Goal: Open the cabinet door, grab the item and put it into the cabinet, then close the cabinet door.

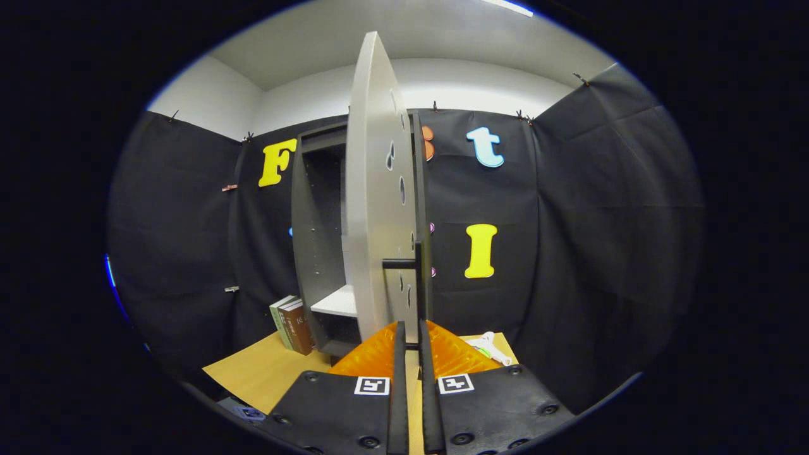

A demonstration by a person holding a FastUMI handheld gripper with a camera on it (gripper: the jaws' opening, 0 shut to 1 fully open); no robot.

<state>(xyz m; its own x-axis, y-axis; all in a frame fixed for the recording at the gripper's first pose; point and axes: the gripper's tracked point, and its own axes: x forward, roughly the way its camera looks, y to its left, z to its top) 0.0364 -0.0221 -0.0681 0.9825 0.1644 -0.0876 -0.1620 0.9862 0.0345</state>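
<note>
— Where is the cabinet door point(378, 189)?
— Swung open, edge-on just ahead of the gripper point(410, 335), its dark handle point(414, 265) above the fingertips.
— And the gripper?
— Fingers nearly together; whether they pinch the door's edge is unclear.
— Anything else?
— Books point(292, 323) left of the cabinet point(316, 240); a white item point(488, 346) to its right on the table point(265, 373).

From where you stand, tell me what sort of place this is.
Likely a draped recording booth: black cloth walls, a wooden table and a grey cabinet, door open. The gripper is nearly shut at the door's edge.
</note>
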